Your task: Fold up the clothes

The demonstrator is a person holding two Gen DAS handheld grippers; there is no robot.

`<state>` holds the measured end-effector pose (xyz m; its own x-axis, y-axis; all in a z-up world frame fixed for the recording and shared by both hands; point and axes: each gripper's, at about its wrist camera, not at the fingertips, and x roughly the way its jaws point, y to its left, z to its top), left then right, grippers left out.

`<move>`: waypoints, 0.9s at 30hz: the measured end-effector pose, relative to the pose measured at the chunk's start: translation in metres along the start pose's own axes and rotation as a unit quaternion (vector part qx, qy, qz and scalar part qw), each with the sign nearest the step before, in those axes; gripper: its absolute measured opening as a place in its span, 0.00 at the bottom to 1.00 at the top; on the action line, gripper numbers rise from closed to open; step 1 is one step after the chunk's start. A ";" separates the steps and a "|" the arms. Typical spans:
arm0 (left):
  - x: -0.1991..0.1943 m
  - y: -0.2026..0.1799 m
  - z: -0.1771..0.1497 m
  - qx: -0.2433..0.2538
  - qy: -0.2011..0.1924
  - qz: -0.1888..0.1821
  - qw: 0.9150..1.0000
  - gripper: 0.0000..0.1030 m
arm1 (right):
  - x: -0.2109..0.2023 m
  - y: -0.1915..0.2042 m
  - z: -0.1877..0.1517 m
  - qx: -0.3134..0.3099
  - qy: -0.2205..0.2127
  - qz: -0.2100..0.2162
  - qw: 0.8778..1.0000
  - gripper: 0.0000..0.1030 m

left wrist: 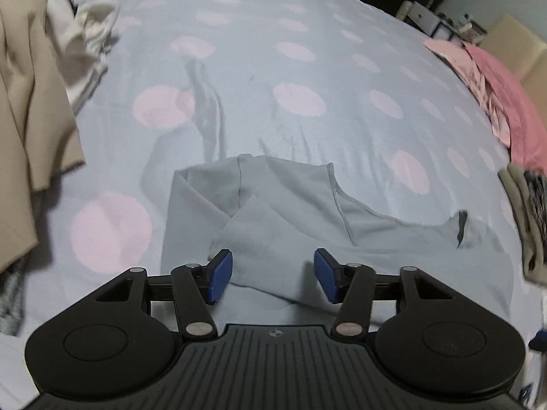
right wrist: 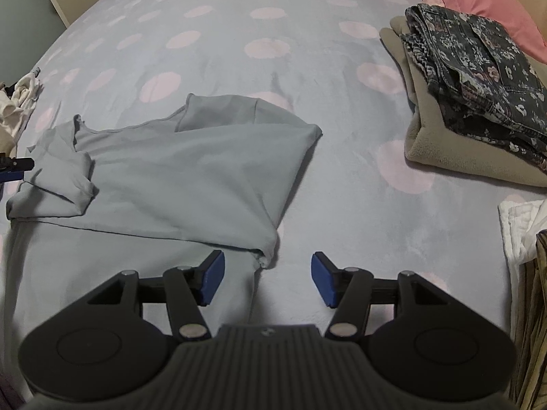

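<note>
While the fold is only half made: the grey shirt point(right wrist: 177, 177) lies partly doubled over on the dotted bedspread point(right wrist: 239, 34), sleeve end towards the left tool.
Left tool point(left wrist: 273, 275): pads apart, nothing clamped, poised over the folded-in sleeve point(left wrist: 256, 235).
Right tool point(right wrist: 267, 280): pads apart, empty, with the shirt's near corner point(right wrist: 265, 254) just in front of the gap.
Step in hand: probably taking hold of the near edge at both ends for the next fold.
Doing it well: bite only the top layers, keep both ends level, and carry the edge straight so the sleeve stays tucked.
Nearby: folded pile point(right wrist: 471, 102) to the right, unfolded clothes point(left wrist: 37, 78) to the left, both well apart.
</note>
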<state>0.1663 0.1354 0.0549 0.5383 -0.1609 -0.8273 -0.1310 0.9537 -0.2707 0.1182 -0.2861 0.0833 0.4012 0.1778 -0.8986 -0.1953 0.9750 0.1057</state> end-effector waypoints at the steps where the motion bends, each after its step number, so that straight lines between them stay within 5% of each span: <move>1: -0.001 0.000 -0.001 0.000 -0.013 -0.007 1.000 0.23 | 0.001 0.000 0.001 0.000 0.000 -0.001 1.000 0.58; 3: -0.009 -0.005 -0.002 0.007 -0.040 -0.028 0.999 0.05 | 0.002 0.000 0.002 -0.002 0.001 -0.001 1.000 0.58; 5: -0.021 -0.016 -0.001 0.019 -0.061 -0.048 0.997 0.01 | 0.002 0.000 0.004 -0.003 0.000 -0.001 1.000 0.58; 10: -0.060 -0.064 -0.002 0.077 -0.106 -0.114 0.985 0.00 | -0.003 -0.002 0.008 -0.004 -0.006 0.000 1.000 0.58; 14: -0.088 -0.122 -0.019 0.166 -0.115 -0.164 0.966 0.00 | -0.016 -0.008 0.010 0.000 -0.020 -0.003 1.000 0.59; 22: -0.099 -0.204 -0.071 0.280 -0.064 -0.217 0.933 0.00 | -0.039 -0.030 0.004 0.027 -0.046 -0.010 0.999 0.60; 27: -0.089 -0.209 -0.088 0.297 -0.036 -0.182 0.937 0.07 | -0.039 -0.036 -0.003 0.029 -0.041 -0.010 0.999 0.61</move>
<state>0.0728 -0.0716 0.1420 0.5143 -0.5054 -0.6929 0.5468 0.8156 -0.1890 0.1069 -0.3286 0.1130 0.4762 0.1656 -0.8636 -0.1351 0.9842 0.1142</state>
